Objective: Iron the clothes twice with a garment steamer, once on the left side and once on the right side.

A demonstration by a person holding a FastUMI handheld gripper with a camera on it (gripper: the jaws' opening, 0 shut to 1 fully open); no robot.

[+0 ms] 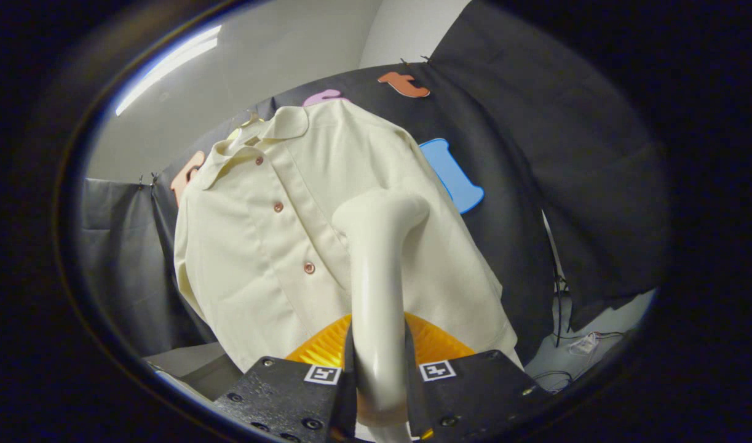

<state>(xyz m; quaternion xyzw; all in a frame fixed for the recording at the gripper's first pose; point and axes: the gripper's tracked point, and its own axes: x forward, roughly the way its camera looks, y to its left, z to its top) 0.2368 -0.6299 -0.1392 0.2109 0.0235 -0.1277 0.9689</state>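
Tongs point(379, 394) closed on cream handle of garment steamer point(376, 271), both fingers pressed against its sides. Handle rises ahead of fingers and bends at top toward the shirt. Orange part point(437, 341) of steamer sits just behind the fingers. Cream button-up shirt point(253, 246) hangs beyond, collar up, against black cloth wall point(535, 184). Steamer head lies against shirt's front, beside the button placket.

Cream buttoned shirt point(259, 246) hangs behind the upright white steamer point(376, 295).
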